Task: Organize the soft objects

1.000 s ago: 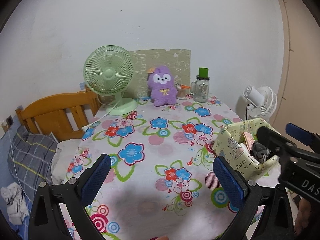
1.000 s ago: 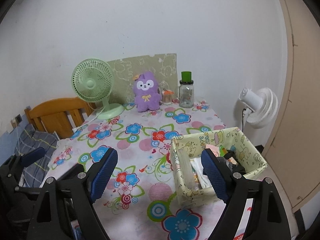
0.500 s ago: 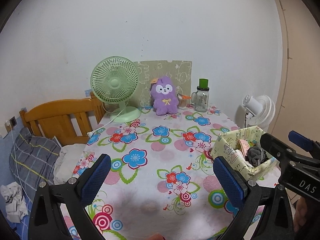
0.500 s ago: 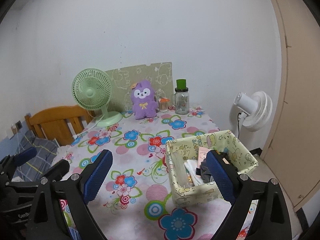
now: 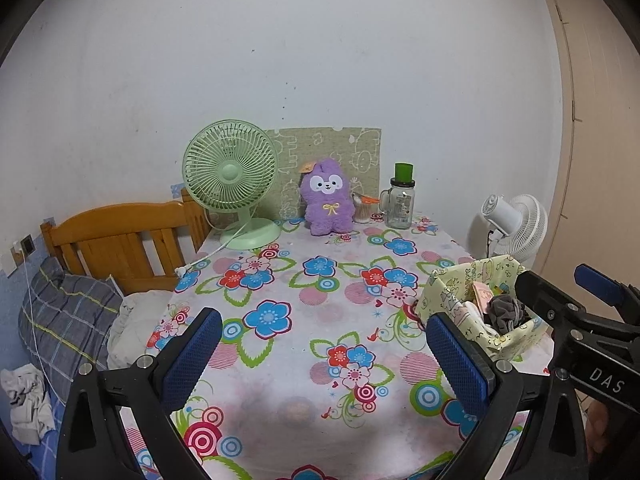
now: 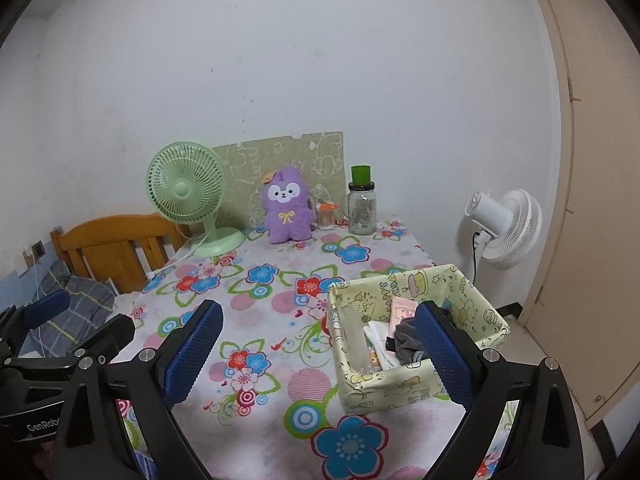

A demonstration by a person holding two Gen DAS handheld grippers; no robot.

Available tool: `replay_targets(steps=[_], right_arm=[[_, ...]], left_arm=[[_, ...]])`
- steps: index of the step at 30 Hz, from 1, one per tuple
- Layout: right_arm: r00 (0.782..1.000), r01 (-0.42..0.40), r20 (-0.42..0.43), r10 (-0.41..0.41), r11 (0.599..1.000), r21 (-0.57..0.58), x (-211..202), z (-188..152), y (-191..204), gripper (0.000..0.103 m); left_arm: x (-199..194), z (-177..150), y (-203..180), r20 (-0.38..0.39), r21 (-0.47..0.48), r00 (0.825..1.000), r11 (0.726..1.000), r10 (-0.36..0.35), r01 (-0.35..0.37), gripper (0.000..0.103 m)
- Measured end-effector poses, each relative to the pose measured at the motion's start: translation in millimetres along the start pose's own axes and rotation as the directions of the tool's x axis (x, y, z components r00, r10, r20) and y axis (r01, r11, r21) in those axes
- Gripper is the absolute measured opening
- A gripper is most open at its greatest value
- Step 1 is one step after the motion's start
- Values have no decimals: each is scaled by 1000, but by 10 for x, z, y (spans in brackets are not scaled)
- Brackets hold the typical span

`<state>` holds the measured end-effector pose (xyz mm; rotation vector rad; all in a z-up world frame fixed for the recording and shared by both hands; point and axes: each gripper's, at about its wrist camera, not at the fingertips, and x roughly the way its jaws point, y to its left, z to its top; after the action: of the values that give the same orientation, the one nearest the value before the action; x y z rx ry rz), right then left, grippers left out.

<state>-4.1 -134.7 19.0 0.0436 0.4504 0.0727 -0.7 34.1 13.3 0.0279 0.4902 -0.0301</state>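
A yellow cartoon-print fabric box (image 6: 400, 280) stands on the flowered table near its right front corner. Inside lie a dark grey cloth (image 6: 404, 336), white folded cloth (image 6: 380, 332) and a pink packet (image 6: 404, 308). My right gripper (image 6: 318, 310) is open and empty, its right finger over the box's near side. My left gripper (image 5: 320, 320) is open and empty above the table's front. From there the box (image 5: 444, 292) and grey cloth (image 5: 504, 308) sit to the right, behind the right gripper (image 5: 560, 300). A purple plush toy (image 5: 328, 200) stands upright at the back.
At the back stand a green desk fan (image 5: 232, 176), a glass jar with a green lid (image 5: 400, 204) and a green patterned board (image 5: 360, 152). A wooden headboard (image 5: 120, 236) and plaid pillow (image 5: 64, 316) lie left. A white floor fan (image 6: 504, 228) stands right.
Both grippers drew back from the table, so more wall shows. The right jaws spread wider. The grey cloth now lies plainly in the box.
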Motion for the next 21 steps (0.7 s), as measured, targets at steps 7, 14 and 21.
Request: replay_targets(steps=[7,14,21], right_arm=[[1000,6,-5,-6,1000,0,-4,2,-28,98],[1000,21,2,-21,1000,-2,-8,16,-27,98],[999,32,6,-32,999,-2,-4,14,-40,98]], left_arm=[[-7,9,-33,5,9,1000,1000,-6,6,103],[1,15,-57,4,9,1000,1000,-12,12,103],[6,15,-67,7,10,1000,1000,-13,13,103]])
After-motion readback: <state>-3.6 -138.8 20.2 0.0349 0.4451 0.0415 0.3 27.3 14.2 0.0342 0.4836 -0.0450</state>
